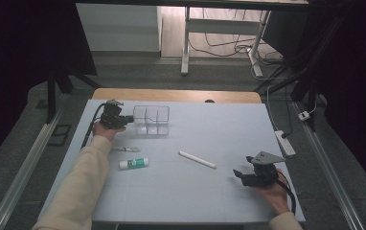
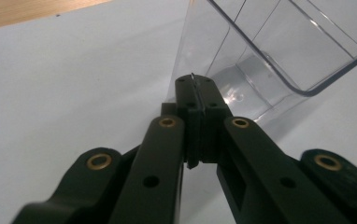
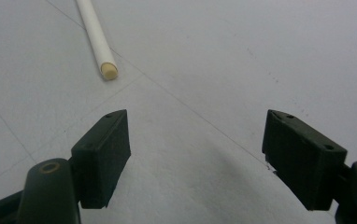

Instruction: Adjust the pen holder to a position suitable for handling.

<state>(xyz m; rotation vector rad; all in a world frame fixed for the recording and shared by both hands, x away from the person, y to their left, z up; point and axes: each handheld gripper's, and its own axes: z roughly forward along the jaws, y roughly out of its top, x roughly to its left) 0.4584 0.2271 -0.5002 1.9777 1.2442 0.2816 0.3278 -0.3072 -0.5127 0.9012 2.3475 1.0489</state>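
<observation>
A clear plastic container (image 1: 151,120) with dividers stands at the back left of the pale table (image 1: 219,129). My left gripper (image 1: 129,118) is at its left end, shut on the thin wall of the container (image 2: 270,51); in the left gripper view the gripper (image 2: 195,86) has its pads pressed together with a sliver of the clear wall between them. My right gripper (image 1: 238,175) rests near the front right, open with nothing between its jaws (image 3: 197,135). A white stick (image 1: 197,159) lies ahead of it (image 3: 97,39), apart from the pads.
A glue stick with a green label (image 1: 133,163) and a small thin pen-like item (image 1: 126,149) lie at the left, near my left forearm. A wooden strip (image 1: 176,95) borders the table's far edge. A power strip (image 1: 285,142) sits off the right edge.
</observation>
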